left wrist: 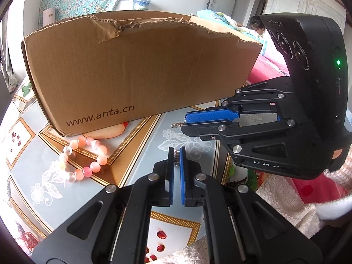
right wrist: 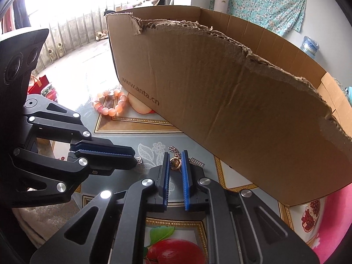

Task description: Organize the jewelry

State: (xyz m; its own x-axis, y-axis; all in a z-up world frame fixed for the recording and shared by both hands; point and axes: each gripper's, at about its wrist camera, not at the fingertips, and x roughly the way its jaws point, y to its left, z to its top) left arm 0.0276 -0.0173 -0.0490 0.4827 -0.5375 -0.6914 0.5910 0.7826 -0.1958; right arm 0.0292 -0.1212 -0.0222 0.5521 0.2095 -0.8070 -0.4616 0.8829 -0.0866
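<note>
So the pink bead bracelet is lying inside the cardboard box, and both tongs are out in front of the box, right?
Not quite. The pink bead bracelet lies on the tablecloth outside the cardboard box, by its printed corner, as the left wrist view shows. Both tongs, left and right, are in front of the box.

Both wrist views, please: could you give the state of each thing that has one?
Box: open on top, near edge torn.
Bead bracelet: lying loose on the table beside the box.
Left tool: shut on a silver piece.
Right tool: shut on a gold pendant.
</note>
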